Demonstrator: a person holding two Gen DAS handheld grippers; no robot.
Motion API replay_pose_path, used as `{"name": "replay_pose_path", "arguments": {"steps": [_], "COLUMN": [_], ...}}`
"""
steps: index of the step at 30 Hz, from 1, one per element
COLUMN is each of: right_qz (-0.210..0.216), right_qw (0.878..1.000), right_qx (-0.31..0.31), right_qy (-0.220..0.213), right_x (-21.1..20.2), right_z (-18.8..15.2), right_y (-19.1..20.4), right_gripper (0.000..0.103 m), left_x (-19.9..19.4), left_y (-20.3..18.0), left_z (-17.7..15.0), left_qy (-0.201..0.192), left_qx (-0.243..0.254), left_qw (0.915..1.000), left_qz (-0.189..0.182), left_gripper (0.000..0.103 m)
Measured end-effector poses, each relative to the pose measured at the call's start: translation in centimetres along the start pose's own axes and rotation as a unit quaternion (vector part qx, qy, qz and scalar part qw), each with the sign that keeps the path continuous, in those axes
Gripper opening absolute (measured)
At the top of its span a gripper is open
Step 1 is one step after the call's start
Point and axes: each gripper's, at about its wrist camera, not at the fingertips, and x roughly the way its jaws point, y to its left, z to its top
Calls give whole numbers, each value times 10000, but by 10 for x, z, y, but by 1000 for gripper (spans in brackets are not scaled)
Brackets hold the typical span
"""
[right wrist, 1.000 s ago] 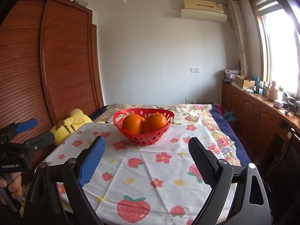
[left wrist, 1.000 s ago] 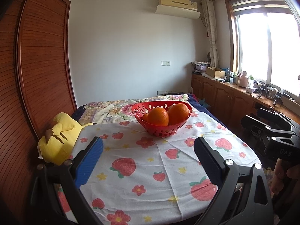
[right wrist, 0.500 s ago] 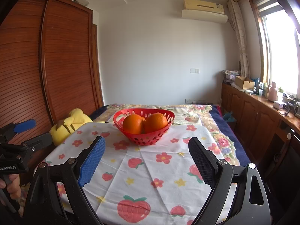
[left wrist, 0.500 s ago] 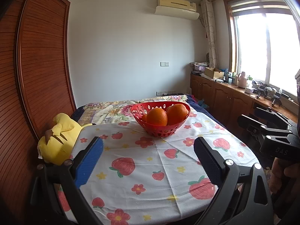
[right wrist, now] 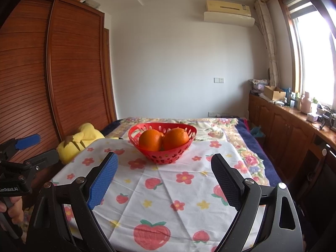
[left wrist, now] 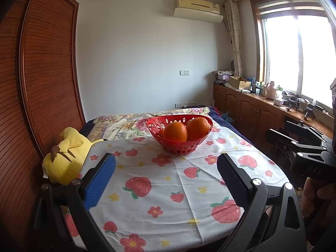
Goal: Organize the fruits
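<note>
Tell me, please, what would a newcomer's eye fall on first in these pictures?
The red basket of oranges stands out, at the far middle of the strawberry-print tablecloth. Left of the table lies a yellow plush toy against the wooden wardrobe. In the foreground, both tongs, left and right, gape open and empty.

Two markings are all you can read here. From your left wrist view, the black body of your right tool (left wrist: 310, 147) carries the letters "DAS". From your right wrist view, the black body of your left tool (right wrist: 31, 149) carries "GenRobot.AI". Print on the air conditioner (right wrist: 227, 10) is too small to read.
</note>
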Motion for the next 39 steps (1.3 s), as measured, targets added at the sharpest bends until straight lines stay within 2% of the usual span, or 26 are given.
{"name": "replay_pose_path", "arguments": {"steps": [39], "right_qz": [13], "right_qw": [10000], "right_qx": [8], "right_qy": [0], "right_x": [-1], "right_z": [0], "right_y": [1], "right_gripper": [92], "left_x": [-4], "left_y": [-1], "left_z": [1], "left_qy": [-39], "left_qx": [7], "left_qw": [10000], "left_qz": [-5], "left_gripper": [98]}}
